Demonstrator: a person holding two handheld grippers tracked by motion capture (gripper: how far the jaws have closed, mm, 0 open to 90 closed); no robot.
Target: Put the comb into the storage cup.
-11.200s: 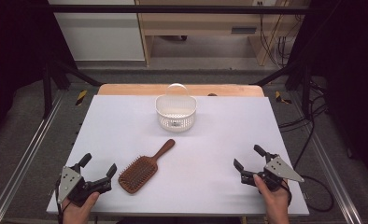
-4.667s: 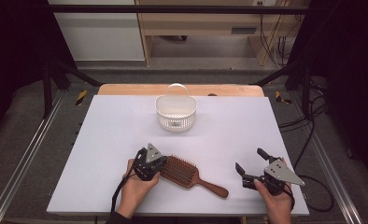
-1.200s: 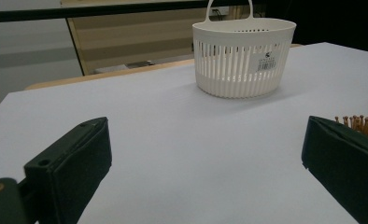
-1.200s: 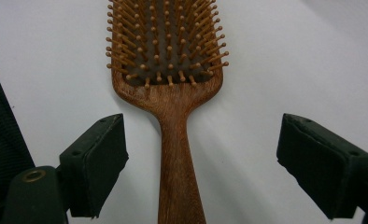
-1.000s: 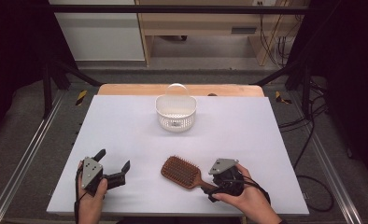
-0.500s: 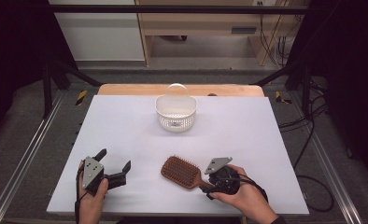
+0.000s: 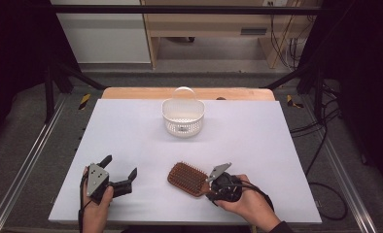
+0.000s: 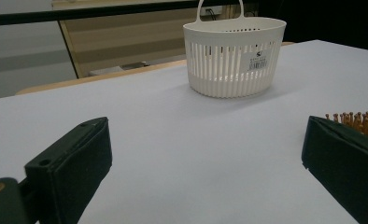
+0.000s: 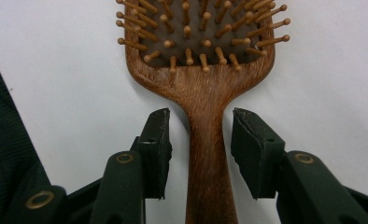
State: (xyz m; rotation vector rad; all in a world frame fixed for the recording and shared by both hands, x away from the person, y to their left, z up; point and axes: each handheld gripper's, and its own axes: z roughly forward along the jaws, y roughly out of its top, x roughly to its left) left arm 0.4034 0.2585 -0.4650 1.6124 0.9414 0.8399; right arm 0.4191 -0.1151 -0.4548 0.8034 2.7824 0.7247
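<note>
A brown wooden hairbrush lies bristles up near the table's front edge, handle pointing toward my right hand. My right gripper straddles the handle. Its jaws have just been closing, and a thin gap still shows on each side between pads and wood. My left gripper rests at the front left, open and holding nothing. In the left gripper view its jaws stand wide apart, the brush bristles peeking past one of them.
A white slatted basket with a handle stands at the back middle of the white table, also ahead in the left gripper view as the basket. Metal rails run down both table sides.
My right gripper's jaws have narrowed around the brush handle, and the hand has edged slightly left toward the brush head. The left gripper and the brush have stayed put.
</note>
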